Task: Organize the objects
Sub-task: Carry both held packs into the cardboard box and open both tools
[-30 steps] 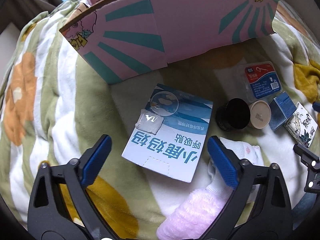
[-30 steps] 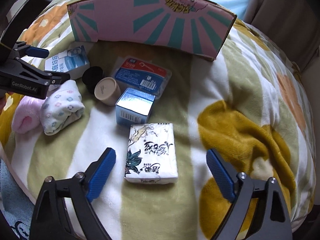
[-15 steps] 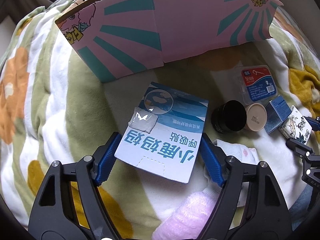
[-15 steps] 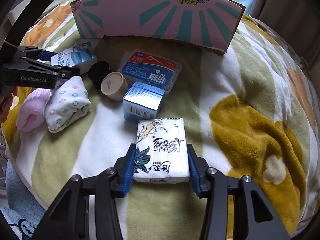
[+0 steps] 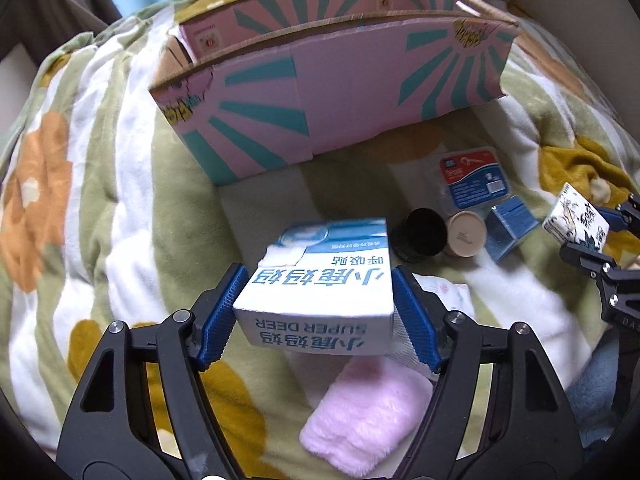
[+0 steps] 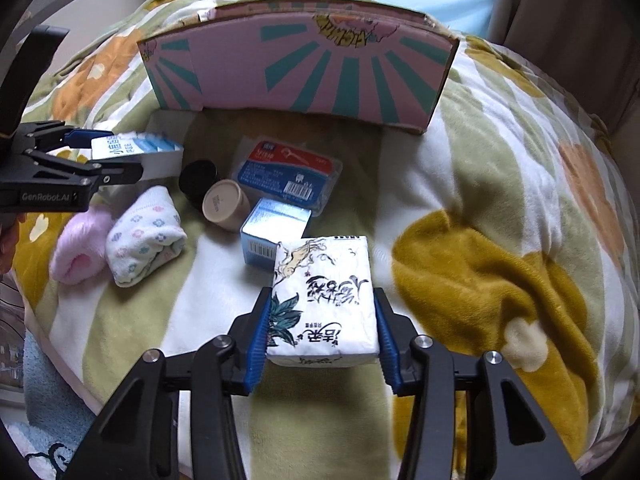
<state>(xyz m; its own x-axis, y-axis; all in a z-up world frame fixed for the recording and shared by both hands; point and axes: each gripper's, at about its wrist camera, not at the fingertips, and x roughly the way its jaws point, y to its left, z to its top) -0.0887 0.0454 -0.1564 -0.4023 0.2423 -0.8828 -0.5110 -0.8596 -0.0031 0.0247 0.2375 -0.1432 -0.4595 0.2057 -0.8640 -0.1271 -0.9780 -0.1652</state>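
Note:
My left gripper (image 5: 320, 314) is shut on a white and blue carton (image 5: 320, 280) and holds it above the blanket; it also shows in the right wrist view (image 6: 136, 152). My right gripper (image 6: 322, 344) is shut on a white tissue pack (image 6: 324, 300) with black script and holds it lifted; the pack also shows in the left wrist view (image 5: 578, 220). A pink and teal cardboard box (image 5: 340, 92) stands open at the back, also in the right wrist view (image 6: 304, 64).
On the flowered blanket (image 6: 500, 216) lie a floss pick pack (image 6: 288, 176), a small blue box (image 6: 272, 236), a black jar (image 6: 198, 180), a beige jar (image 6: 222, 204), a white flowered sock roll (image 6: 144, 236) and a pink sock roll (image 6: 78, 252).
Both grippers closed from wide open onto their items, then lifted them off the blanket: the left with the carton, the right with the tissue pack.

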